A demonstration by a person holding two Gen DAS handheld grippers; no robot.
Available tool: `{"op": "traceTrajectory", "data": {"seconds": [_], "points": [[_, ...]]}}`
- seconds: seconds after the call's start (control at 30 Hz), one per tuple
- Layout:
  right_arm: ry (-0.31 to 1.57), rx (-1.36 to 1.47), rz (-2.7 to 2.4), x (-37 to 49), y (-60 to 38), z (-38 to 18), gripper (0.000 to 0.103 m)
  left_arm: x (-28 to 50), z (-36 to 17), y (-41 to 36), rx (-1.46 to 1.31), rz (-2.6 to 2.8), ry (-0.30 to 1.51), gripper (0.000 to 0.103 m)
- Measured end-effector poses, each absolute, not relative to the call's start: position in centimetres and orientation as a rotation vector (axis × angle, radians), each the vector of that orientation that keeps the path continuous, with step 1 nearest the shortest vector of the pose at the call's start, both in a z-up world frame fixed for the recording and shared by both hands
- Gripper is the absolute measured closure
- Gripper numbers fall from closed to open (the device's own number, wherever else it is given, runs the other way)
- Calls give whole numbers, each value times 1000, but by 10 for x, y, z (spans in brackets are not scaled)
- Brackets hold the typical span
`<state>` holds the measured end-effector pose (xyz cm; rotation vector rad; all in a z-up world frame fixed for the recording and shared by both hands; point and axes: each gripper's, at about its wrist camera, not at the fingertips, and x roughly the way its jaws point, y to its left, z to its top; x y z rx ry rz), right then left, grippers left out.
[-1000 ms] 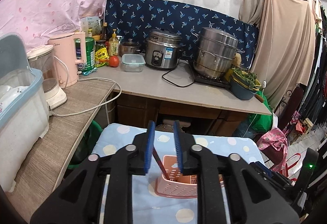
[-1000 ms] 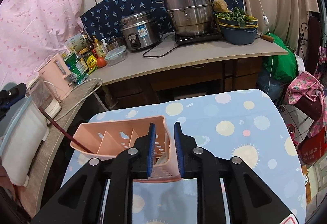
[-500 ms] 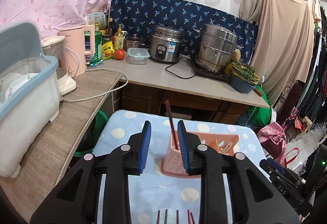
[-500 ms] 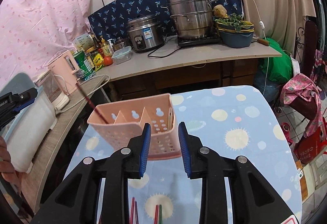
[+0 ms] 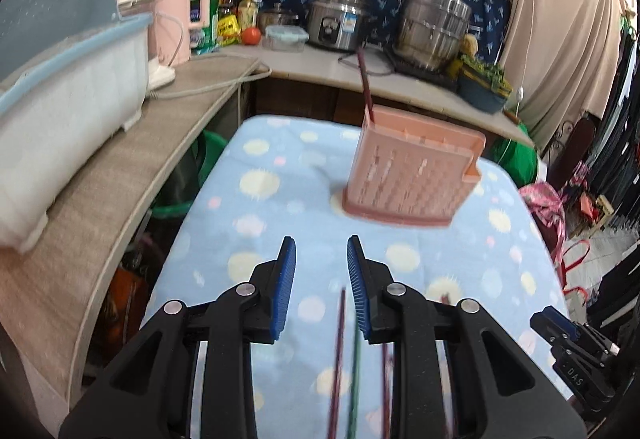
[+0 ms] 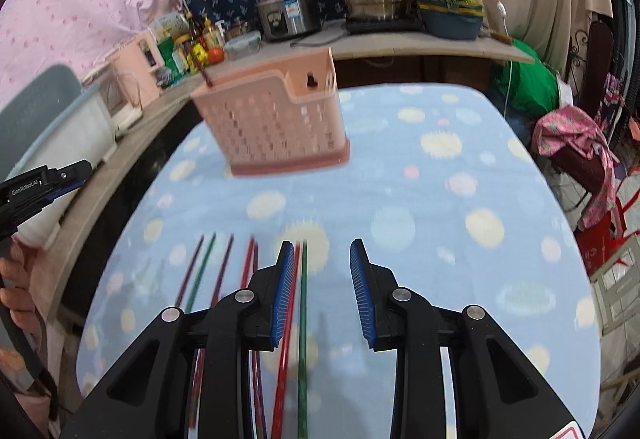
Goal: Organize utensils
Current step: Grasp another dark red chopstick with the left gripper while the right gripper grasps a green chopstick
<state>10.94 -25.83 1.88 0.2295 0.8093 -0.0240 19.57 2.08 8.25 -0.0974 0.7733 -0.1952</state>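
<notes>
A pink perforated utensil holder (image 5: 412,175) stands upright on the blue dotted cloth, and it also shows in the right wrist view (image 6: 276,119). One dark red chopstick (image 5: 365,87) sticks up from its left compartment. Several coloured chopsticks (image 6: 248,279) lie side by side on the cloth near me; some show in the left wrist view (image 5: 340,351). My left gripper (image 5: 321,271) is open and empty above them. My right gripper (image 6: 319,275) is open and empty, with a green chopstick (image 6: 303,319) and a red one under its left finger.
The blue dotted cloth (image 6: 440,219) covers the table. A wooden counter (image 5: 100,175) with a white-and-blue dish bin (image 5: 60,79) runs along the left. A back counter (image 5: 320,67) holds a rice cooker, steel pots, a kettle and bottles. Bags lie on the floor at right.
Both grippers have pulled back from the holder and opened wider. The holder now stands free on the cloth with the dark red chopstick in it. The loose chopsticks have come into view.
</notes>
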Motion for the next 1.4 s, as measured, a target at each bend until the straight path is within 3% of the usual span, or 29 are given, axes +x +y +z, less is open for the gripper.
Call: {"op": "traceTrajectory", "data": {"seconds": [0.47,1.0,1.4], "points": [[956,234,-17,40,-230,-46,74,120,1,37,-41,-181,940,77],[973,209,-31,26,-216,-61,74,83,-29,20,5,-246,1005,71],[978,176,-57,25,-212,-67,82,75,-39,18,15,-282,1028,71]]}}
